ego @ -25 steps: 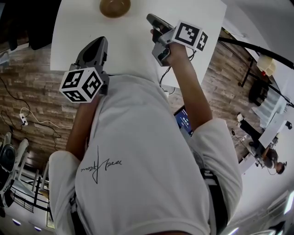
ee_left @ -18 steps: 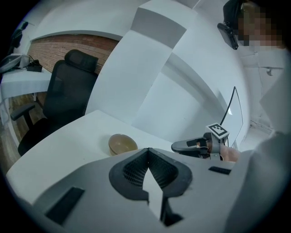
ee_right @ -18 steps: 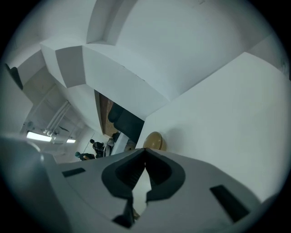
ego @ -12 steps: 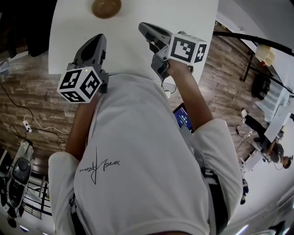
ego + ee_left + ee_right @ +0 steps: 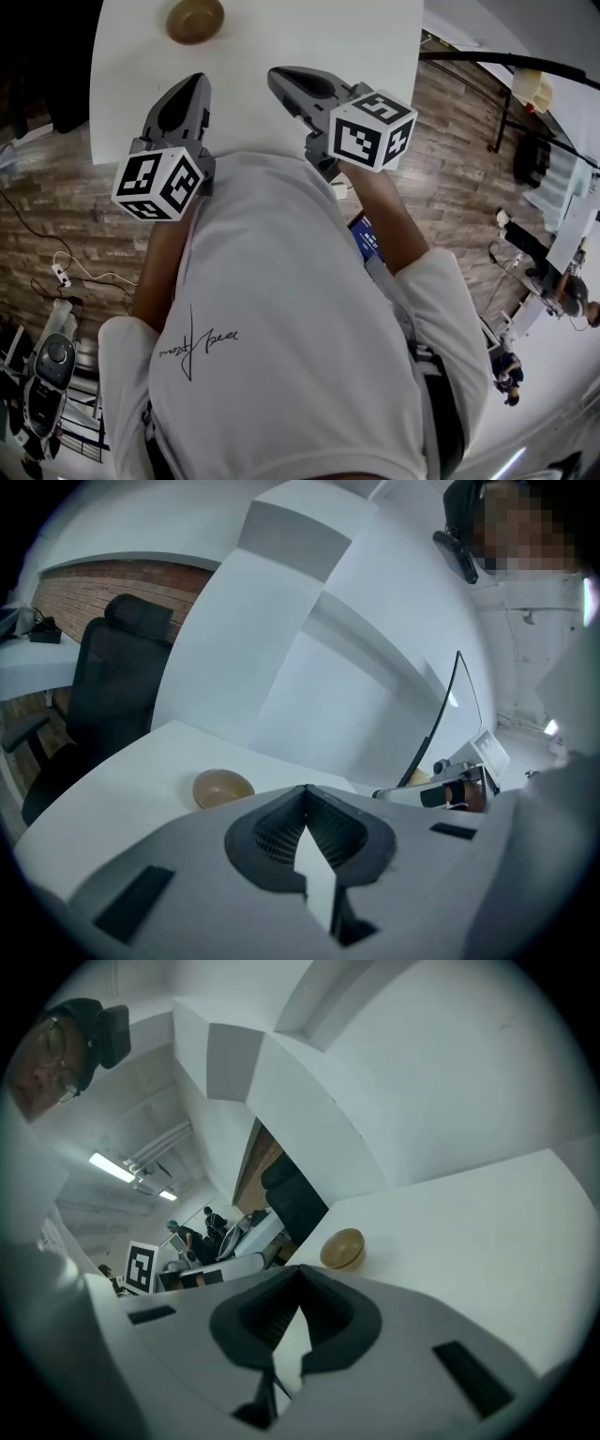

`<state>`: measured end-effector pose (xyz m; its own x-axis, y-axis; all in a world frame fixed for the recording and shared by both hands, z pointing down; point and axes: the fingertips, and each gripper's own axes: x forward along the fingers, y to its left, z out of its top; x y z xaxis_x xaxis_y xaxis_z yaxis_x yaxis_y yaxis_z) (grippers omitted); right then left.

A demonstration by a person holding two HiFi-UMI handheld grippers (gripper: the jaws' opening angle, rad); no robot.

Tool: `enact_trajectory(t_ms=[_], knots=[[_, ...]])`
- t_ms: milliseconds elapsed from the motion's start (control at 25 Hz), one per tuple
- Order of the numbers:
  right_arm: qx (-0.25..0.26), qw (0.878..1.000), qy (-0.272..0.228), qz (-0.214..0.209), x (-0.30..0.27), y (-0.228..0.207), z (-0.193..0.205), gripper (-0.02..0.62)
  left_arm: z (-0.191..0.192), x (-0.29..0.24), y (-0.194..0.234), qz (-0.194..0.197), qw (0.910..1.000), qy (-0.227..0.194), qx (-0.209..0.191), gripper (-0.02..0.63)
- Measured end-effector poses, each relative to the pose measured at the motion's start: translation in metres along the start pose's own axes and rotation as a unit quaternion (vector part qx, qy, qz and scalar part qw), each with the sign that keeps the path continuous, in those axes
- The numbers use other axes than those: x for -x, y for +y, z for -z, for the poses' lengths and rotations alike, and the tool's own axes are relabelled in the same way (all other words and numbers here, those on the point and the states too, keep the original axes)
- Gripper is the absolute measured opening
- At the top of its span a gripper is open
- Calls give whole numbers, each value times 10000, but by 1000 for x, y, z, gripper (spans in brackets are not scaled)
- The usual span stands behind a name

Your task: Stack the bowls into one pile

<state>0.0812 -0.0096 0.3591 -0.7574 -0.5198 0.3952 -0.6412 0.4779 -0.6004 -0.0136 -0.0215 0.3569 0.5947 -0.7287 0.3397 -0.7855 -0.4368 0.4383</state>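
A tan bowl [image 5: 195, 19] stands alone on the white table [image 5: 281, 37], near its far edge. It shows again as the tan bowl [image 5: 223, 787] and the bowl [image 5: 343, 1249] in the two gripper views; whether others are nested in it I cannot tell. My left gripper [image 5: 194, 82] hangs over the table's near edge, short of the bowl, its jaws closed tip to tip on nothing [image 5: 306, 791]. My right gripper [image 5: 279, 77] is held beside it to the right, also shut and empty [image 5: 300, 1271]. Both stay well apart from the bowl.
A black office chair [image 5: 103, 696] stands past the table's left side, over a brick-pattern floor [image 5: 56, 197]. A dark curved cable or stand [image 5: 441, 714] rises at the table's right. Desks and people [image 5: 187, 1237] show far off in the right gripper view.
My right gripper has swung left and back toward my body, its marker cube turning upward. The bowl has slid left in the head view as my head turned. The left gripper has barely moved.
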Motion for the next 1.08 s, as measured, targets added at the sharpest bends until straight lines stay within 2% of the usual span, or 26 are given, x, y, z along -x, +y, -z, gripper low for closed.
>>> enact_trajectory(t_ms=[440,1080], knots=[[425,9991,39,68,14,2,-1,8,3,-4,-18,189,9997,32,-142,8],[515,9986,93,-36,12,3,0,8,4,-7,-20,154,9998,54,-104,8]])
